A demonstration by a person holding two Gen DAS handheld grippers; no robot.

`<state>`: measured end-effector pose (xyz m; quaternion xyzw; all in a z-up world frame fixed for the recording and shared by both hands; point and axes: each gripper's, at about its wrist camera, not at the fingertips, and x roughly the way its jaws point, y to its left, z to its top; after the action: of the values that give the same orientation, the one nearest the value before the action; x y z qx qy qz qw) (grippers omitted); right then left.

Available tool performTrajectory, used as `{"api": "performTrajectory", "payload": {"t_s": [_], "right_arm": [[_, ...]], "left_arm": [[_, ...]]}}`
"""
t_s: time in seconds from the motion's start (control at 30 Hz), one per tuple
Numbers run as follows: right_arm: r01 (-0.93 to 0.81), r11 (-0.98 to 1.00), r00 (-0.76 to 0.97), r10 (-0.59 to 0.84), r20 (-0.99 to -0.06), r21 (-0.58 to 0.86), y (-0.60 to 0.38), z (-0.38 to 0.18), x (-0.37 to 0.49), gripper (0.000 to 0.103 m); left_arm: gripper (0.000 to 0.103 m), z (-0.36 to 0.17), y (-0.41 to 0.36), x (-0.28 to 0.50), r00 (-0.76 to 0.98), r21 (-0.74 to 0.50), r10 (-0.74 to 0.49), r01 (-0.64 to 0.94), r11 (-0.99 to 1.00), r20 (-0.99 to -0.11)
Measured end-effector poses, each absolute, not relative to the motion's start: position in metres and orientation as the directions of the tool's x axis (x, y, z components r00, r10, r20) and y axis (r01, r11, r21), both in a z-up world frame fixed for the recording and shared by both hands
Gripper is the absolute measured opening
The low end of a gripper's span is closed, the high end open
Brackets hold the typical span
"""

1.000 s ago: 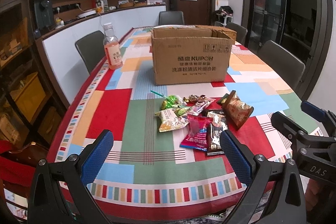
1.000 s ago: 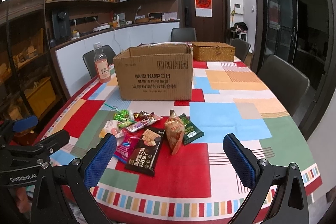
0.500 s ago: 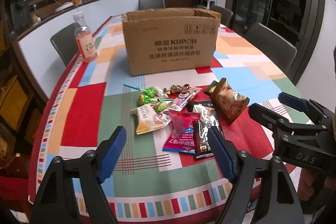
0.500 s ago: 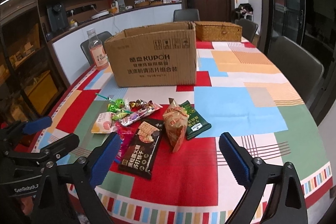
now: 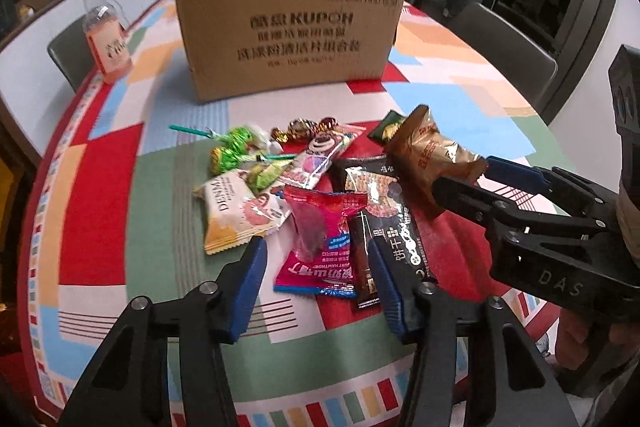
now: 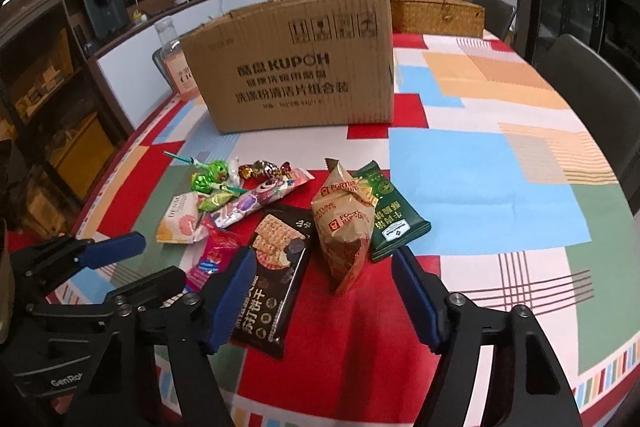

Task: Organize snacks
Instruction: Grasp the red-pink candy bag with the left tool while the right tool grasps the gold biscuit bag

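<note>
Both tools closing in on the snack pile.
Left tool [image 5: 316,271] half-shut, empty, jaws just narrowing over the red pack [image 5: 320,227]: light, crinkly, slippery; pinch its sealed edge. Right tool [image 6: 324,291] wider, also narrowing, holding nothing, over the brown bag [image 6: 344,227].

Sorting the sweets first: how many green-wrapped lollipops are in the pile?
2. One green foil lollipop lies nearer the brown cardboard box; the other lies beside it, toward the table edge. More may hide under wrappers.

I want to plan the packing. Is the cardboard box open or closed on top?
Open, it seems: the cardboard box shows flaps standing up along its top edge in the right wrist view. Its inside is hidden.
</note>
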<state>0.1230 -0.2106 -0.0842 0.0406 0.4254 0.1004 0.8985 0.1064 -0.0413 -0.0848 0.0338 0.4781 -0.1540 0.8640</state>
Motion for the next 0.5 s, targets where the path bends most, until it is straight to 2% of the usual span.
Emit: {"api": "performTrajectory", "payload": {"t_s": [0.5], "right_arm": [[-0.145,0.978,0.558,0.203,-0.804,0.147,-0.207,-0.104,0.154,0.052]], "left_arm": [[0.037,-0.112,-0.044,0.141,0.384,-0.167,-0.283,0.309,0.936,-0.879]]}}
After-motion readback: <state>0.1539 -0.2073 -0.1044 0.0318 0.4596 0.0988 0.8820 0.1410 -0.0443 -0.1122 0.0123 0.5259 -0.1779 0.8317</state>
